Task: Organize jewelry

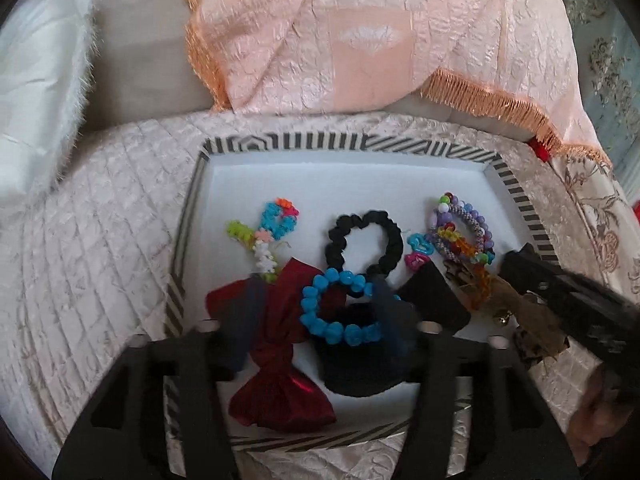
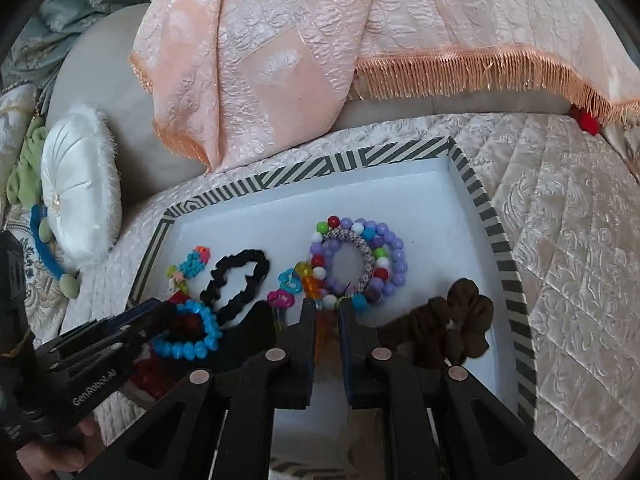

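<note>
Between the left gripper's [image 1: 316, 308] wide-apart fingers, at the near left of the striped tray [image 1: 348, 145], lies the blue bead bracelet [image 1: 340, 308], ungripped. Right gripper [image 2: 326, 320], nearly closed around an orange beaded strand [image 2: 322, 338], sits right, farther from it.

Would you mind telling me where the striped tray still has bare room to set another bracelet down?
The tray floor is bare along its far wall, behind the black scrunchie and the purple bead bracelets, widest in the far right corner. The near half is crowded: blue bead bracelet, brown scrunchie, red bow.
</note>
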